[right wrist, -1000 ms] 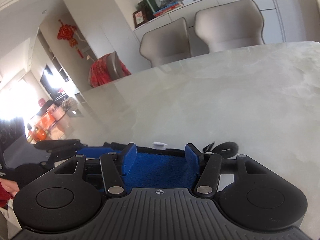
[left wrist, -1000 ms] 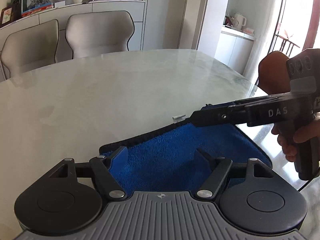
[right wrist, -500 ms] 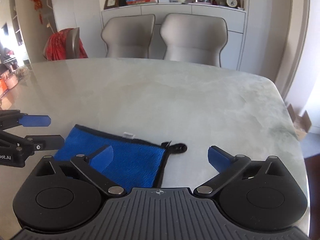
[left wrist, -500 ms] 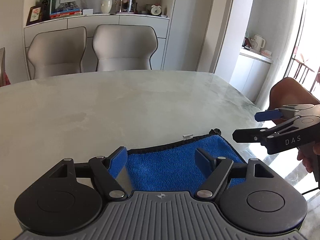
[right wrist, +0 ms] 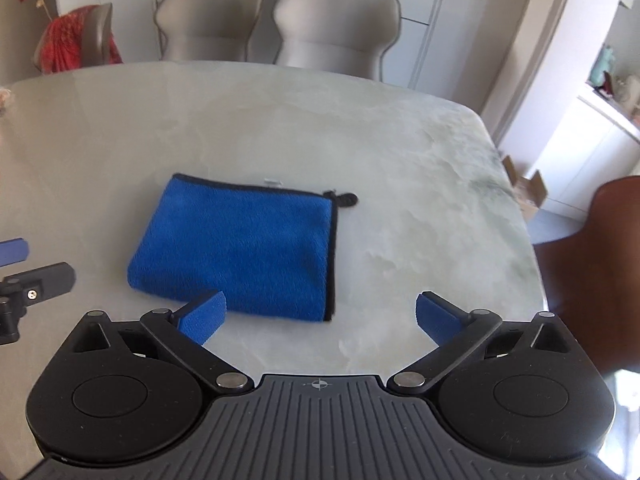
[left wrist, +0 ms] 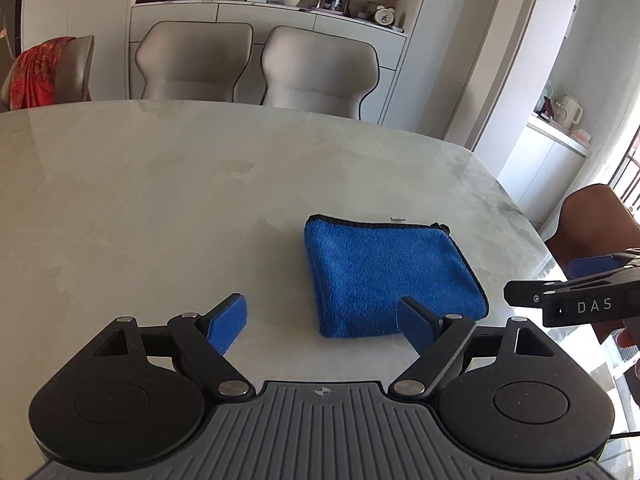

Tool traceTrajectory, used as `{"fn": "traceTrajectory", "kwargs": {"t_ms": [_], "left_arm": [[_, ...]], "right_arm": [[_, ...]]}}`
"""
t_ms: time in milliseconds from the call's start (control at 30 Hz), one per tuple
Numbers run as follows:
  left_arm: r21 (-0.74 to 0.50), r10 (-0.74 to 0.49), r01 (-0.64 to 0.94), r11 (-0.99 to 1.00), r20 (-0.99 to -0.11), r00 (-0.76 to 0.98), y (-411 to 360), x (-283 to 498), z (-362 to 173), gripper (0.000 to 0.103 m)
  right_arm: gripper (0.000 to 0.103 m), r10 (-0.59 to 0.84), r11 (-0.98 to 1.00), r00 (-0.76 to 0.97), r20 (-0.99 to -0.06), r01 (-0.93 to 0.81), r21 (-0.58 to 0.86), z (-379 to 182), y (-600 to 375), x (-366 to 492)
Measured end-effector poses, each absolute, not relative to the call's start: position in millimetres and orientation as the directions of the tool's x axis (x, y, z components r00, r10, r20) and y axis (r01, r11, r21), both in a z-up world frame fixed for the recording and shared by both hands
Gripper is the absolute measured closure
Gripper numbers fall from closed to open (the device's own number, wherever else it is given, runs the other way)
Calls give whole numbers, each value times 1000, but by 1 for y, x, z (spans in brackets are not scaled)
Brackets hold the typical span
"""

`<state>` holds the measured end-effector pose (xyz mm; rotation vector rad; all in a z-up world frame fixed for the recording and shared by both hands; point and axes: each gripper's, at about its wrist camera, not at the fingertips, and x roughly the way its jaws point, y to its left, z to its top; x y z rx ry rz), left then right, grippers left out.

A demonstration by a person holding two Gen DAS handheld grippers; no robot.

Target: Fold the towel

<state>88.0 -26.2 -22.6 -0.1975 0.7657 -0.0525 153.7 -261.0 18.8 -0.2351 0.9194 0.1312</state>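
Note:
A blue towel with black trim (left wrist: 384,272) lies folded into a small rectangle on the marble table (left wrist: 160,200); it also shows in the right wrist view (right wrist: 244,244). My left gripper (left wrist: 320,322) is open and empty, raised just in front of the towel's near edge. My right gripper (right wrist: 320,318) is open and empty, above the table at the towel's near right corner. The right gripper's fingers (left wrist: 560,296) reach in from the right in the left wrist view. The left gripper's fingers (right wrist: 24,280) show at the left edge in the right wrist view.
Two grey chairs (left wrist: 256,68) stand at the table's far side, before a white cabinet (left wrist: 272,12) with books and a vase. A chair with a red cloth (left wrist: 36,72) is at the far left. A brown chair (right wrist: 600,264) stands at the right edge.
Both grippers have let go of the towel, opened wide and pulled back and up. The towel now lies flat, folded, on the table.

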Motion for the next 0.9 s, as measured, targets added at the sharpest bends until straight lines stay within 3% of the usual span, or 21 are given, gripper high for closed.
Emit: {"fn": "traceTrajectory", "kwargs": {"t_ms": [233,467,667,900], "left_arm": [[-193,-96,-52,980,-684,723,-28,62,-17,9],[-218,-75,-113,969,-702,708,-31,50,-15,9],[-144,-13,-129,981,-717,697,-41,42,-18,9],[-143,-5,-139,980,-715,699,-43,38,-16,9]], "right_arm": [[1,15,977,602,-798,-178,-116,20,-267,126],[1,15,987,601,-799,-136,-84,20,-275,109],[1,5,991,612,-791,-110,-78,21,-278,99],[1,4,992,613,-790,-104,-75,19,-280,91]]}}
